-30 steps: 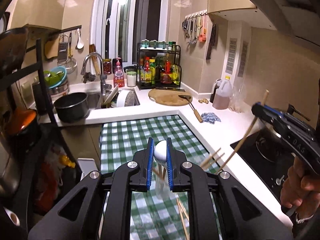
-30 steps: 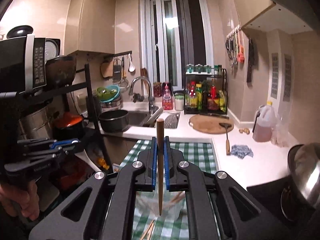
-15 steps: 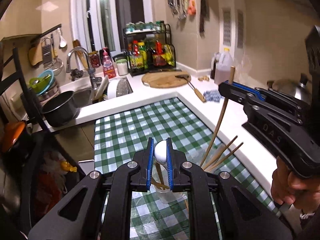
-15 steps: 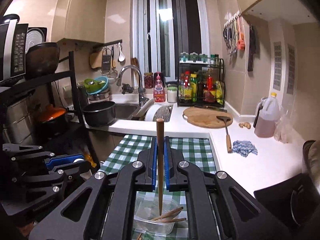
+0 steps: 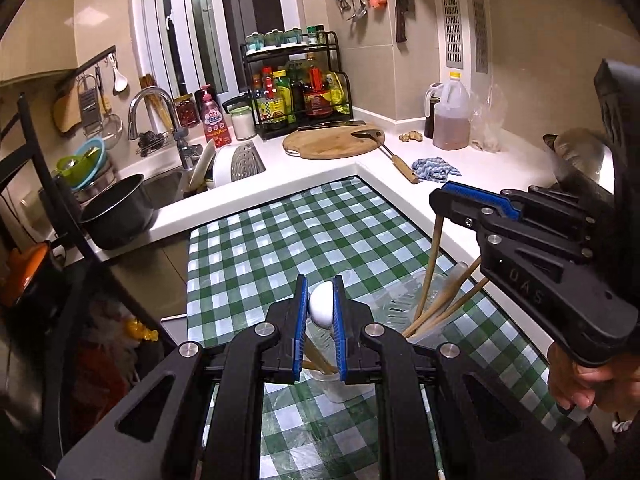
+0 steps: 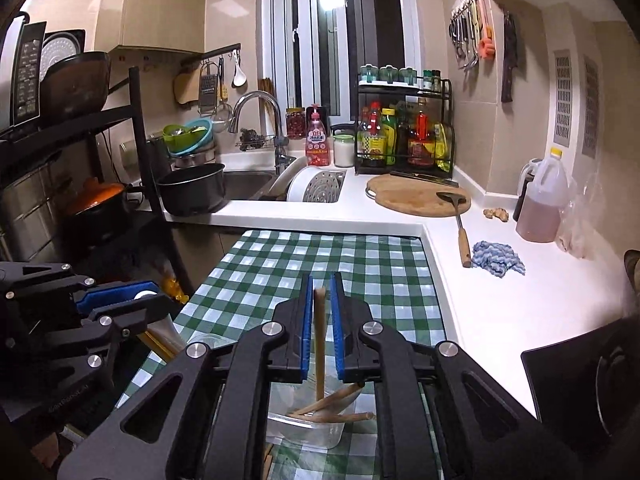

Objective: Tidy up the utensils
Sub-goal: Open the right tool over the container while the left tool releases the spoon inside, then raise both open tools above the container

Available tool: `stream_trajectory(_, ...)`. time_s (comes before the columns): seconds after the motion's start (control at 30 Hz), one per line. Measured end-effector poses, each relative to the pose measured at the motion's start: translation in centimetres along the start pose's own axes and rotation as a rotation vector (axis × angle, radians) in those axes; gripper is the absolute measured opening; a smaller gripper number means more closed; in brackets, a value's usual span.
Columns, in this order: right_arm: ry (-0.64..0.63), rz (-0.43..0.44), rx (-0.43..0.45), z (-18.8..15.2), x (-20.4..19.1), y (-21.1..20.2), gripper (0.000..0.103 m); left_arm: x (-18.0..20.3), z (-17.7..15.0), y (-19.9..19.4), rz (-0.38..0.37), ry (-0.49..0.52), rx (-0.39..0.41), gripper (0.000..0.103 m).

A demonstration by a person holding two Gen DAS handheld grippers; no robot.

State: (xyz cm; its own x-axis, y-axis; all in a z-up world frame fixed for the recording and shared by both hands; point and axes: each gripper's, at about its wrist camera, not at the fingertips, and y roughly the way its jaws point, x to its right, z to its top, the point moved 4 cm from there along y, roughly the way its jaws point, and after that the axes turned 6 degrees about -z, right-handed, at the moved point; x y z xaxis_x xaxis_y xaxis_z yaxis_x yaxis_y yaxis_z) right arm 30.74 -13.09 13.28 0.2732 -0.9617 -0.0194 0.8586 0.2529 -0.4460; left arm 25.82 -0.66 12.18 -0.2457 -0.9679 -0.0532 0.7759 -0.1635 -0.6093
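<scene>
1. Across the green checked tablecloth [image 5: 280,240], two clear plastic cups are standing: one cup [image 6: 308,420] under the right gripper, the other cup [image 5: 340,384] under the left.
2. Two grippers are hanging over them. Right gripper [image 6: 320,308]: jaws are standing slightly apart, blue pads [image 6: 306,320] just clear of one upright wooden chopstick [image 6: 319,344]; whether they are touching it, cannot tell.
3. Left gripper [image 5: 320,304]: jaws are clamping one white spoon [image 5: 322,306] by its bowl.
4. Chopsticks in the right-hand cup: about three are lying slanted [image 6: 332,402], plus the upright one dipping its tip among them.
5. Left-hand cup is holding a few sticks [image 5: 318,360], count unclear.
</scene>
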Motion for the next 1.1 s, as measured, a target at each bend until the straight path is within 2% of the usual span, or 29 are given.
stream_trajectory(0.07,0.001,-0.008,-0.003,-0.1,0.0,-0.1,0.019,0.1,0.0,0.0,-0.006,-0.002,0.001,0.012)
stream_trajectory(0.2,-0.004,-0.022,0.001,0.1,0.1,-0.6,0.021,0.2,0.1,-0.7,-0.002,0.000,0.020,0.015)
stream_trajectory(0.27,-0.007,-0.034,0.012,0.4,0.2,-1.2,0.025,0.2,0.4,-1.2,0.003,0.000,0.032,0.021)
stream_trajectory(0.63,-0.031,-0.097,0.114,2.6,0.9,-7.0,0.027,0.2,0.9,-6.3,0.026,-0.030,0.117,0.021)
stream_trajectory(0.83,-0.026,-0.107,0.176,1.7,1.4,-12.2,0.027,0.4,-1.8,-9.6,0.040,-0.073,0.150,0.025)
stream_trajectory(0.97,-0.022,-0.104,0.196,-0.8,0.9,-15.6,0.032,0.8,-4.5,-11.0,0.045,-0.102,0.153,0.029)
stream_trajectory(1.1,-0.035,-0.096,0.176,-3.9,-0.3,-17.5,0.032,1.2,-7.4,-12.1,0.043,-0.137,0.158,0.030)
